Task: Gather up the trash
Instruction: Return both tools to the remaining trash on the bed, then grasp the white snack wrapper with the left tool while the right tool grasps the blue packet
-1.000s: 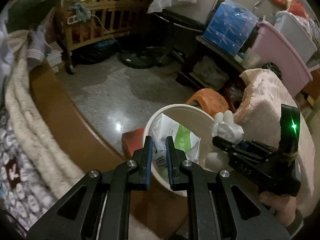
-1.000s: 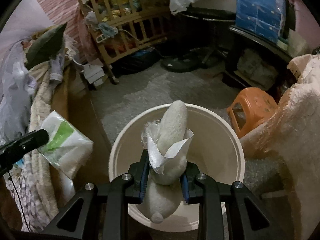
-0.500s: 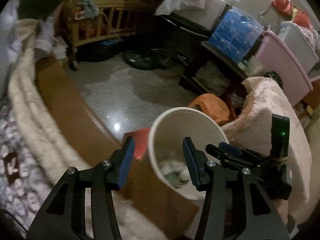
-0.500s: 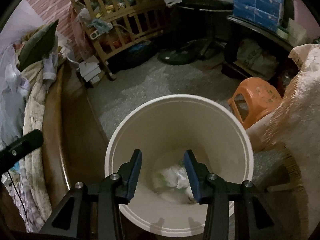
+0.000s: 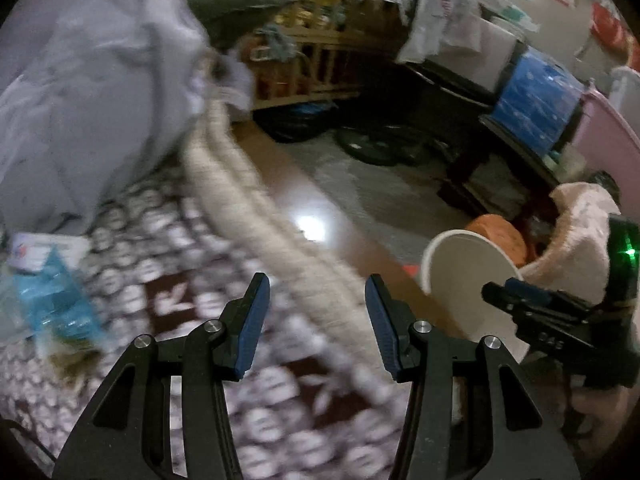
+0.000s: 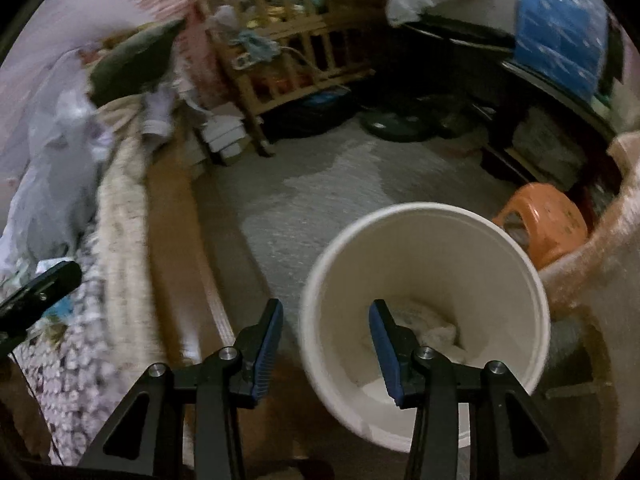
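Jaws of the left gripper point(image 5: 316, 320) stand apart with nothing between them, hanging over the patterned blanket point(image 5: 280, 420) on the bed, which suits a reach for more litter there. Just to their left on that blanket lies a blue-and-clear plastic wrapper point(image 5: 52, 300), blurred, with a white slip of paper point(image 5: 36, 248) beside it; by my reading these are the next pieces of trash, and the wide, empty jaws are set ready for them. The right gripper point(image 6: 326, 346) is empty too, its jaws have just been opening further, and its right finger overlaps the mouth of the white bucket point(image 6: 320, 280) while the left finger lies outside the rim, so it sits at the bucket's near-left edge, not over the middle. Inside the bucket, at the bottom, lies crumpled white trash point(image 6: 428, 328), so part of the collecting looks done. The bucket stands on the floor against the wooden bed edge point(image 6: 176, 248), close enough that both grippers can drop things in without a long carry. A fuzzy pink cover point(image 6: 600, 280) lies just right of it, and an orange stool point(image 6: 548, 216) stands just behind. Farther off are a wooden crib point(image 6: 288, 52) and a blue package point(image 6: 560, 24) on a dark shelf. Whether more trash lies beyond the wrapper I cannot tell through the blur.
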A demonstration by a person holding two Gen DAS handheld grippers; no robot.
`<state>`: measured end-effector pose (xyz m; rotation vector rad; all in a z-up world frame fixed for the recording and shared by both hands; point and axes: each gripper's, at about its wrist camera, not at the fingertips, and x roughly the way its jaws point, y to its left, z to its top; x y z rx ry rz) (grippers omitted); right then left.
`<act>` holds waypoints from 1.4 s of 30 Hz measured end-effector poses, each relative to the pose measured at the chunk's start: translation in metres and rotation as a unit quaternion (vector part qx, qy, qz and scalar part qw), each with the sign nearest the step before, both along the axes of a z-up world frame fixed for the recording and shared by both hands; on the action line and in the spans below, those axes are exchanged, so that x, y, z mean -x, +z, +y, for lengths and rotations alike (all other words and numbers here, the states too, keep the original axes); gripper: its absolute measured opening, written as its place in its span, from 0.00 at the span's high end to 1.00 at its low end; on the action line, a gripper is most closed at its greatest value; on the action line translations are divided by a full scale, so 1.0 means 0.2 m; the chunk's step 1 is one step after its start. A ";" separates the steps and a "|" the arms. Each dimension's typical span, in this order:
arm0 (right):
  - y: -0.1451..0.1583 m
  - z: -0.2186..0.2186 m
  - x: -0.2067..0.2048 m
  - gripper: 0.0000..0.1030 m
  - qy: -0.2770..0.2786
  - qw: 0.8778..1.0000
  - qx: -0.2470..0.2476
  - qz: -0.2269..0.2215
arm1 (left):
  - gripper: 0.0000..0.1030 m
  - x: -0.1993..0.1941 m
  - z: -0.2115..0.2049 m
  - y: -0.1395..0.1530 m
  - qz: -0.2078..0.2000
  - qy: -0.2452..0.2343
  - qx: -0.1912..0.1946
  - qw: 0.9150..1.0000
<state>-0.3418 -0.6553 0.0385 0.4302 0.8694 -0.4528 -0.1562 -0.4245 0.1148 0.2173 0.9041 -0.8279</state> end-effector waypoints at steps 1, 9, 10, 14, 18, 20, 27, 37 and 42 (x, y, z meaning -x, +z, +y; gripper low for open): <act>0.02 0.05 -0.03 0.53 0.010 1.000 0.002 -0.003 | 0.53 -0.02 0.05 0.00 -0.003 0.008 -0.002 1.000; 0.09 0.42 -0.26 0.47 0.092 0.996 0.000 -0.022 | 0.53 -0.16 0.46 0.00 -0.007 0.074 -0.011 0.997; 0.09 0.47 -0.29 0.47 0.103 0.994 0.000 -0.022 | 0.53 -0.18 0.52 -0.01 -0.005 0.084 -0.012 0.996; 0.08 0.66 -0.40 0.47 0.147 0.989 -0.001 -0.018 | 0.53 -0.28 0.74 -0.03 0.007 0.124 -0.014 0.992; 0.06 0.86 -0.52 0.46 0.190 0.982 -0.011 -0.015 | 0.53 -0.36 0.99 -0.05 0.009 0.164 -0.016 0.986; 0.05 0.96 -0.58 0.44 0.213 0.977 -0.019 -0.015 | 0.53 -0.40 1.12 -0.06 0.008 0.183 -0.017 0.983; 0.01 1.30 -0.77 0.39 0.277 0.960 -0.038 -0.016 | 0.47 -0.56 1.46 -0.10 0.018 0.237 0.000 0.971; -0.05 1.57 -1.00 0.38 0.326 0.945 -0.013 -0.015 | 0.44 -0.75 1.57 -0.11 0.012 0.235 0.025 0.972; -0.11 1.57 -1.09 0.37 0.340 0.940 -0.012 0.002 | 0.43 -0.83 1.51 -0.16 0.015 0.218 0.021 0.976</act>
